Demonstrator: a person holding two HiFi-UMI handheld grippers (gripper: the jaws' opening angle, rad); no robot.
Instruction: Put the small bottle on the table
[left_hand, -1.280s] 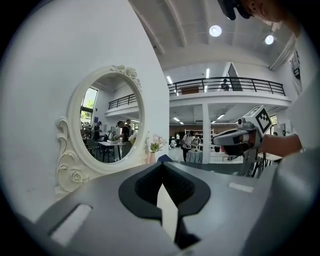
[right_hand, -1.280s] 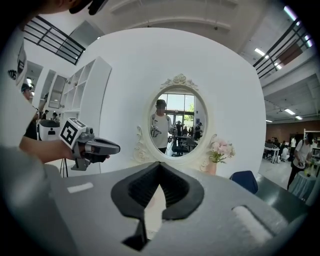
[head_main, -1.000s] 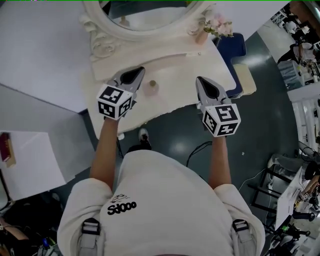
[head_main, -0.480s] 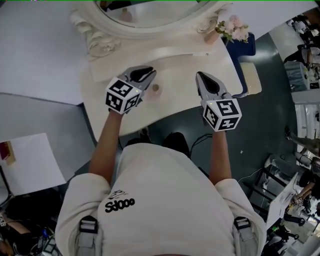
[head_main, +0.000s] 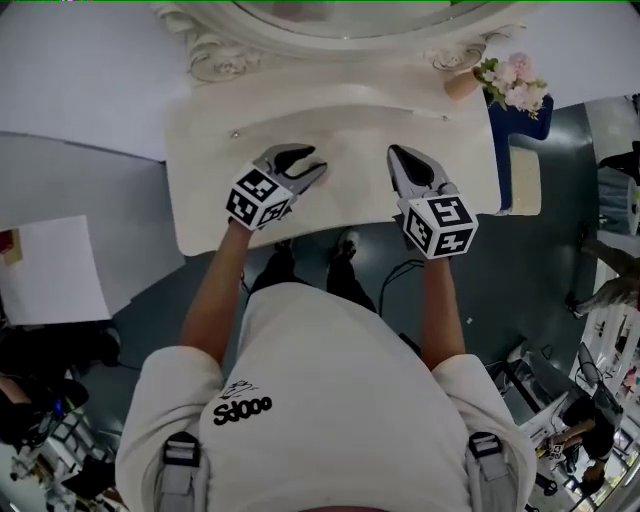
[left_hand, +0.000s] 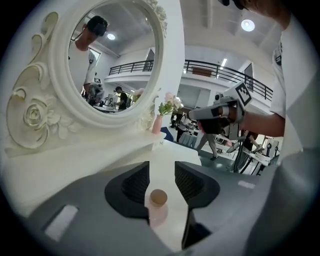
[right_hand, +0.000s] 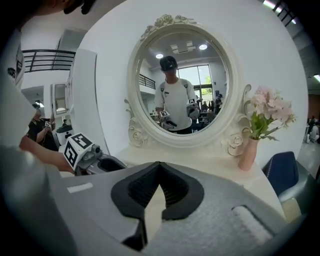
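A small pink bottle (left_hand: 159, 201) with a brown cap stands upright on the white dressing table (head_main: 200, 150), between the jaws of my left gripper (left_hand: 162, 170). Those jaws are opening and their pads stand apart from the bottle on both sides. In the head view the left gripper (head_main: 303, 166) hovers over the table's front middle and hides the bottle. My right gripper (head_main: 404, 163) is held a hand's width to the right, shut and empty; in its own view its pads (right_hand: 159, 170) meet at the tips.
An oval mirror in an ornate white frame (head_main: 350, 25) stands at the table's back. A pink vase of flowers (head_main: 510, 80) sits at the back right corner. A blue chair (head_main: 528, 118) stands to the table's right.
The left gripper's jaws have parted from the bottle they held a second ago. The bottle, earlier seen at the gripper's tip in the head view, is now hidden under it.
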